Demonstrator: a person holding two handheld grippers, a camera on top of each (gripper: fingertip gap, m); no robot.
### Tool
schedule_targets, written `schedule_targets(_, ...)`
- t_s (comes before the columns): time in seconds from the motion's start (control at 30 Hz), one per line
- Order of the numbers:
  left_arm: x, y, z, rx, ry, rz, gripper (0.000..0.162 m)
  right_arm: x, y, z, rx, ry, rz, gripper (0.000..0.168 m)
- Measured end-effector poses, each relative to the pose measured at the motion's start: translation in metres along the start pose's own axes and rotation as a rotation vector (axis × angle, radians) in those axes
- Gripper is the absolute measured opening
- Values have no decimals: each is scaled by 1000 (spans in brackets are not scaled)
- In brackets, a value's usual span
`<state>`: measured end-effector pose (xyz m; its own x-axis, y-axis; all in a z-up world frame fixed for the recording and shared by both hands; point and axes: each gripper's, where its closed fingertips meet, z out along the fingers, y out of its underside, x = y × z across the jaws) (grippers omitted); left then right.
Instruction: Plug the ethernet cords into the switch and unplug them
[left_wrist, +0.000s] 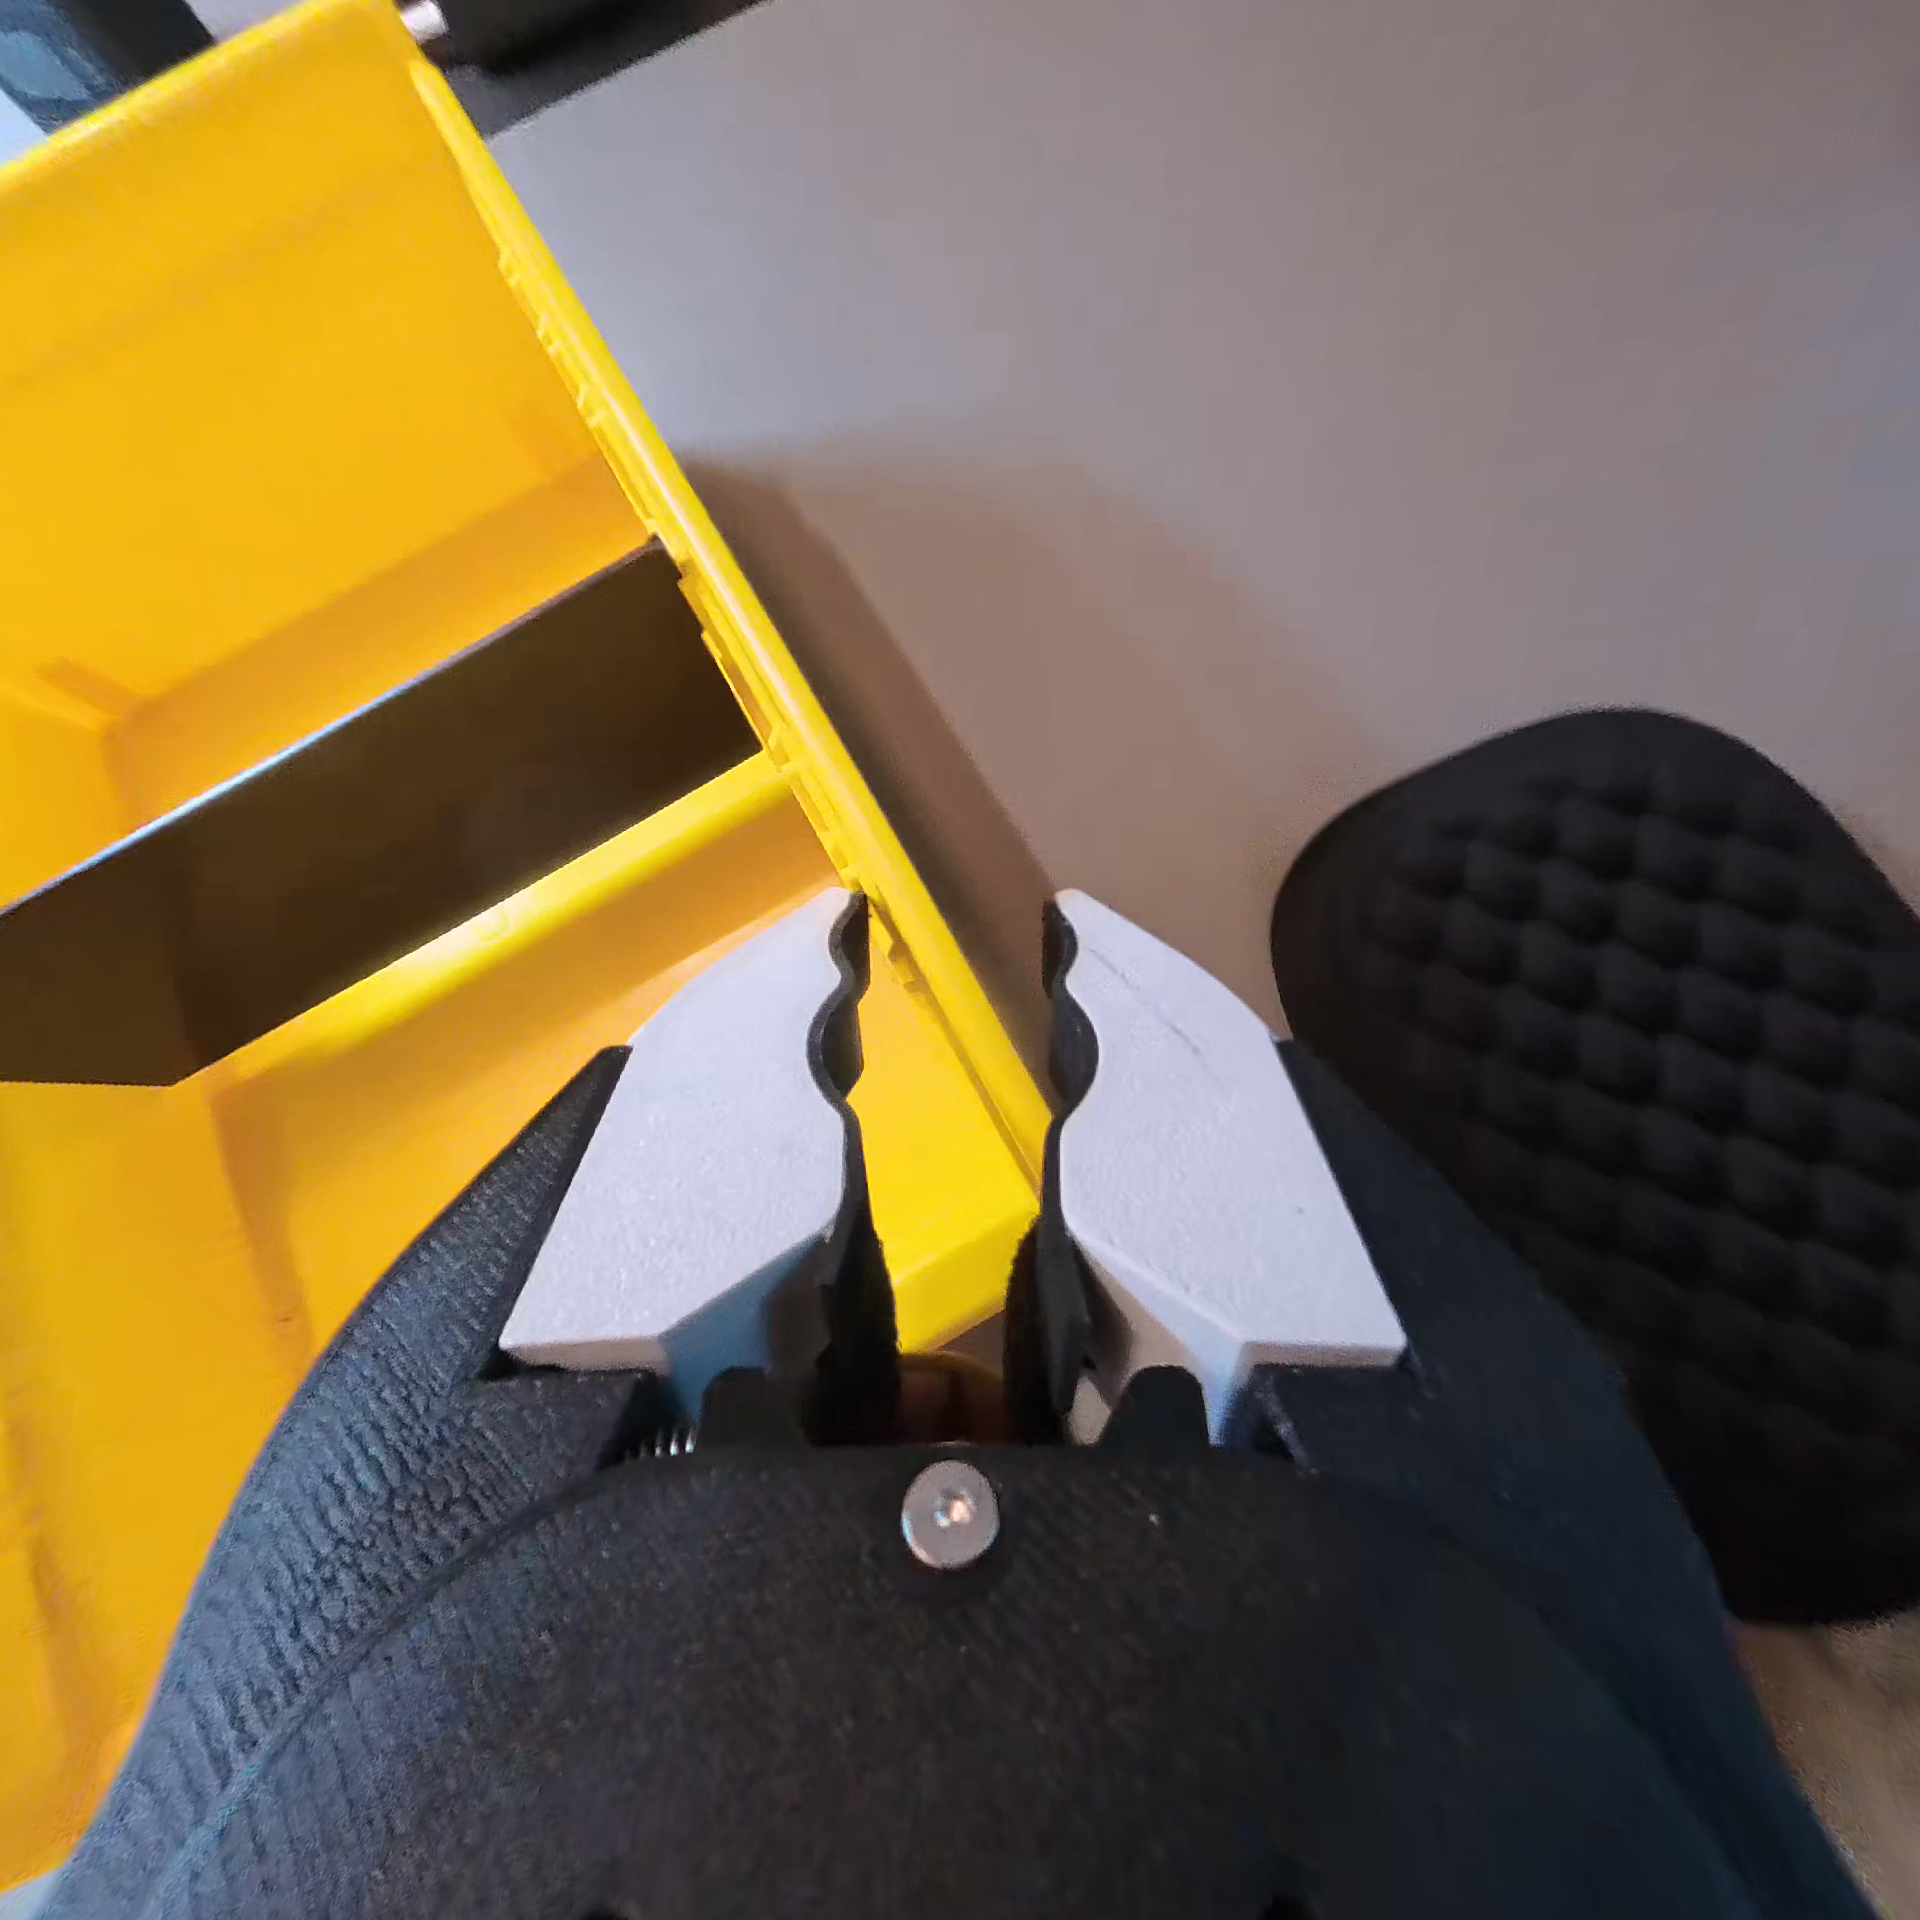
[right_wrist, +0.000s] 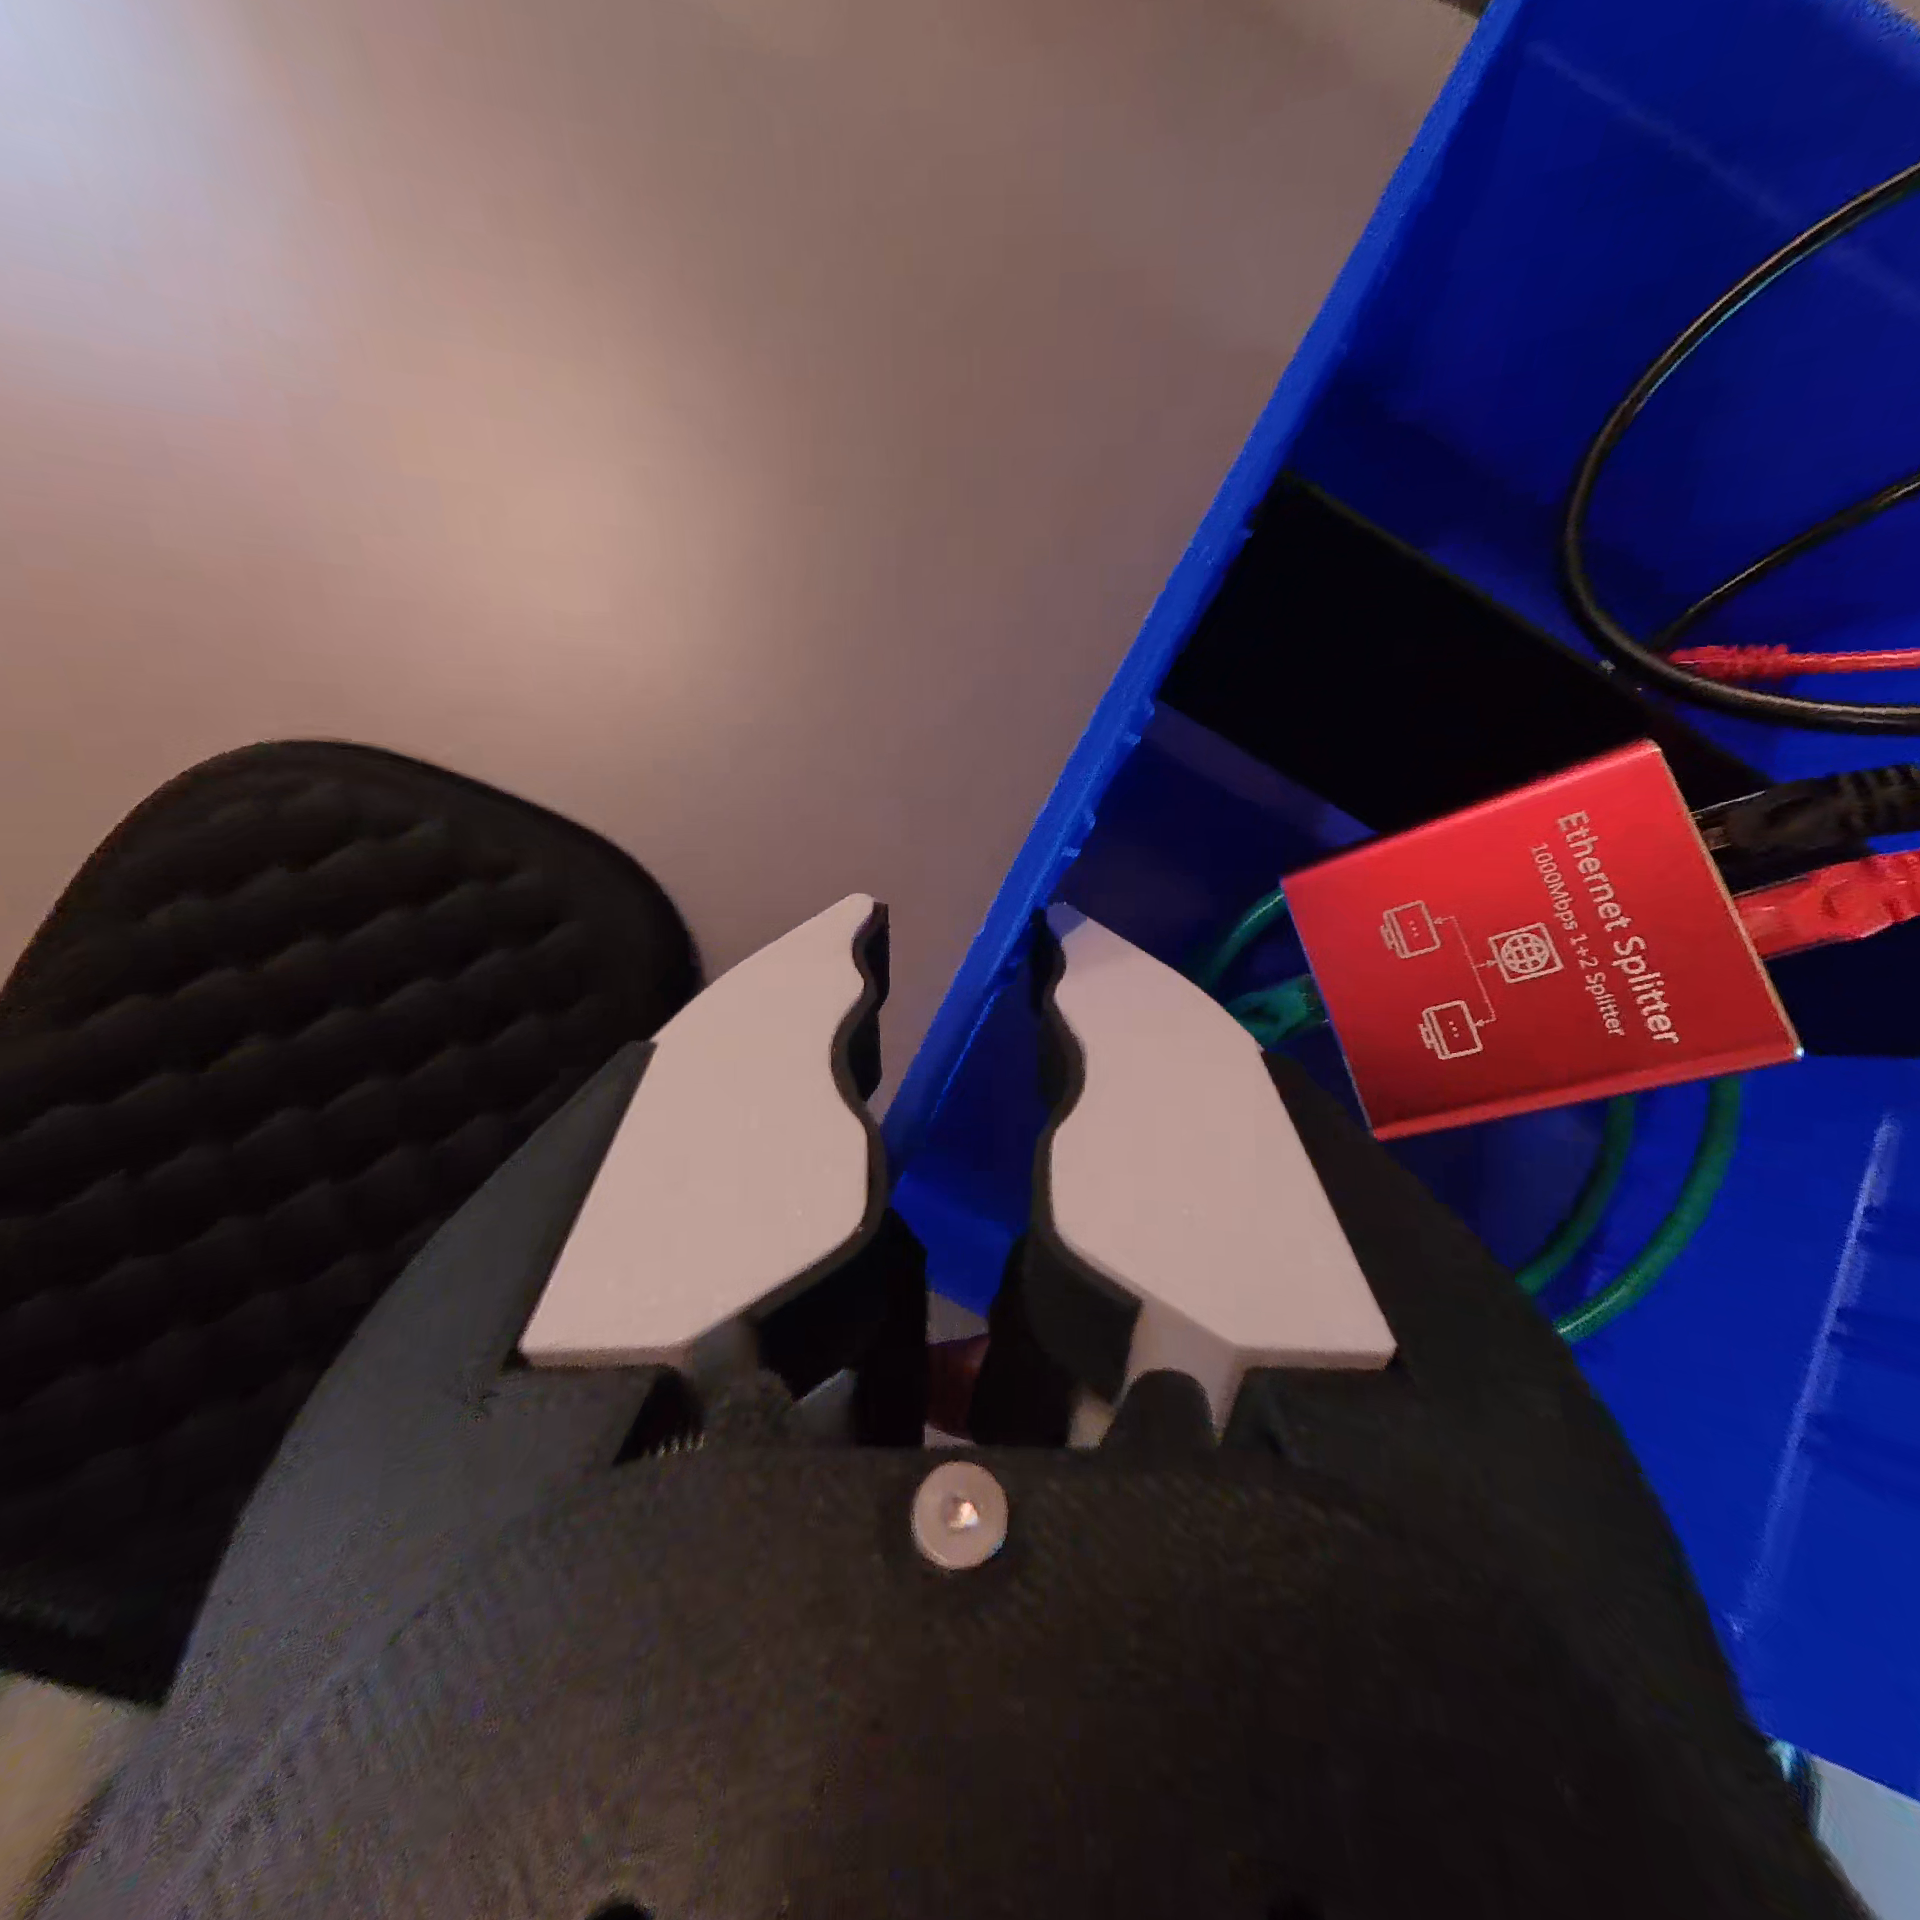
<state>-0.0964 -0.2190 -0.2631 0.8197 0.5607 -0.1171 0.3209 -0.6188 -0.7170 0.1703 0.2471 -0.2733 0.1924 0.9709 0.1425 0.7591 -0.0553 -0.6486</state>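
The right claw (right_wrist: 961, 940) clamps the blue bin's (right_wrist: 1195, 665) side wall; the red switch (right_wrist: 1538, 940) lies inside the bin, right of the claw in the frame's right centre. Three cords meet it: one black (right_wrist: 1808, 805) and one red (right_wrist: 1839, 899) plugged at its right end, one green (right_wrist: 1704, 1174) at its lower left. The left claw (left_wrist: 956, 914) pinches the yellow bin's (left_wrist: 727, 623) wall. One black ridged pad (left_wrist: 1621, 1060) rests on the bench (left_wrist: 1247, 364).

My left wrist camera looks steeply down, very close, over the yellow bin (left_wrist: 312, 436) wall. My right one looks down just as near, over the blue bin (right_wrist: 1621, 436) wall. Both views share the grey table (left_wrist: 1247, 364) and black pad (left_wrist: 1621, 1091).
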Motion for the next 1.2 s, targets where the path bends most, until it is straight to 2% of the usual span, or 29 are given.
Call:
schedule_targets(0.13, -8, -10, 10, 47, -75, -43, 26, -3, -24, 20, 24, 1, 2, 27)
schedule_targets(0.37, -8, -20, 19, 84, -75, -116, 27, -38, -65, 48, 18, -9, -34, 28)
schedule_targets(0.63, -8, -22, 20, 101, -75, -142, 27, -121, -106, 68, 35, -98, -167, 35)
schedule_targets(0.9, -8, -23, 20, 116, -76, -163, 27, -216, -140, 75, 133, -289, -212, 40)
schedule_targets(1.2, -6, -24, 20, 147, -37, -195, 30, -304, -167, 81, 205, -386, -320, 48)
